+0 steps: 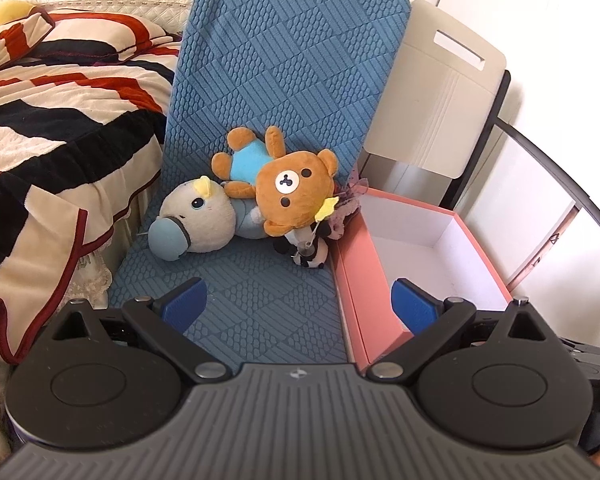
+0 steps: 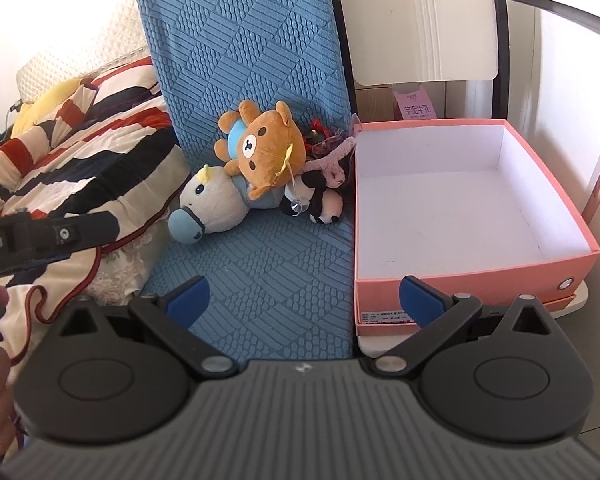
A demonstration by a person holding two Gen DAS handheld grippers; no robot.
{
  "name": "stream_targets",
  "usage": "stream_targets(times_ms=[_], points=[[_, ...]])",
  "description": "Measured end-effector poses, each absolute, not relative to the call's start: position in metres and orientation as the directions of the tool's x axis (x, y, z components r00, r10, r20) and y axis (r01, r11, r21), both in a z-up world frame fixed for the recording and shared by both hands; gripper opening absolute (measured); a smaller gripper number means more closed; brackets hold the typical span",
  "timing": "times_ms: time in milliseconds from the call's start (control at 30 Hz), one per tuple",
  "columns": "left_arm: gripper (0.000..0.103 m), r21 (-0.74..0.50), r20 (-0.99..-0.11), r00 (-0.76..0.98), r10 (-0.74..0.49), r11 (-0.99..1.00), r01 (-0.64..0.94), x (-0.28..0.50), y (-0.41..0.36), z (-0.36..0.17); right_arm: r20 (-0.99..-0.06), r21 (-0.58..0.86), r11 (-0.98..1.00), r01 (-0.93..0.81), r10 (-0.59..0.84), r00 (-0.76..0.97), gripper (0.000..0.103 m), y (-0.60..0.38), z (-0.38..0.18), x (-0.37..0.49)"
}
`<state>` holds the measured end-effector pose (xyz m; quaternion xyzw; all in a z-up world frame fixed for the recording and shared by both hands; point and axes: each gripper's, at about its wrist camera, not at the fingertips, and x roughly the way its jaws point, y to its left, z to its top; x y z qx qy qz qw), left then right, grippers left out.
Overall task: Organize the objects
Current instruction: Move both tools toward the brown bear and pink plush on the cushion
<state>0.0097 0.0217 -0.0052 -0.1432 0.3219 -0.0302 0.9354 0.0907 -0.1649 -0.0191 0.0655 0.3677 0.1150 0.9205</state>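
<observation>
- Left gripper (image 1: pixel 300 304) and right gripper (image 2: pixel 304 300): blue-padded jaws spread wide, holding nothing.
- Brown plush bear in a blue shirt (image 1: pixel 288 188) lies on the grey plush horse (image 1: pixel 196 220), far on the blue quilted chair (image 1: pixel 260 300).
- Empty pink cardboard box (image 2: pixel 472 276) sits just right of the toys.

**Two wrist cameras, one blue seat**

Each fisheye camera sits behind its own gripper and looks forward and downward along the fingers. The left view hangs over the blue chair cover (image 1: pixel 260 280), with the bed (image 1: pixel 60 120) at its left edge and the pink box (image 1: pixel 364 280) at its right. The right view stands further right, facing the box (image 2: pixel 460 276) more squarely. Both share the plush toys (image 1: pixel 288 196) (image 2: pixel 268 152), near mid-frame.
</observation>
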Motion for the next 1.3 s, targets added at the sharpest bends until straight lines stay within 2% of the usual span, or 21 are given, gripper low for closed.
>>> stream_targets(times_ms=[333, 667, 767, 900, 1067, 1300], points=[[0.100, -0.289, -0.576, 0.804, -0.151, 0.957, -0.027, 0.048, 0.026, -0.014, -0.643, 0.185, 0.965, -0.188, 0.263, 0.719, 0.103, -0.159, -0.027, 0.117], [0.100, -0.275, -0.581, 0.797, -0.168, 0.961, 0.002, 0.105, 0.029, -0.047, -0.648, 0.204, 0.962, -0.184, 0.273, 0.711, 0.103, -0.156, -0.062, 0.162], [0.100, -0.280, -0.579, 0.795, -0.178, 0.960, 0.011, 0.122, 0.032, -0.057, -0.646, 0.190, 0.964, -0.189, 0.267, 0.715, 0.099, -0.154, -0.070, 0.175], [0.100, -0.318, -0.554, 0.812, -0.183, 0.948, -0.004, 0.144, 0.040, -0.070, -0.628, 0.130, 0.968, -0.213, 0.247, 0.738, 0.094, -0.149, -0.076, 0.191], [0.100, -0.427, -0.508, 0.830, -0.231, 0.904, -0.010, 0.167, 0.058, -0.086, -0.596, 0.085, 0.967, -0.241, 0.244, 0.765, 0.094, -0.145, -0.081, 0.212], [0.100, -0.500, -0.525, 0.811, -0.258, 0.865, -0.048, 0.198, 0.077, -0.111, -0.553, 0.055, 0.963, -0.264, 0.249, 0.795, 0.094, -0.138, -0.089, 0.236]])
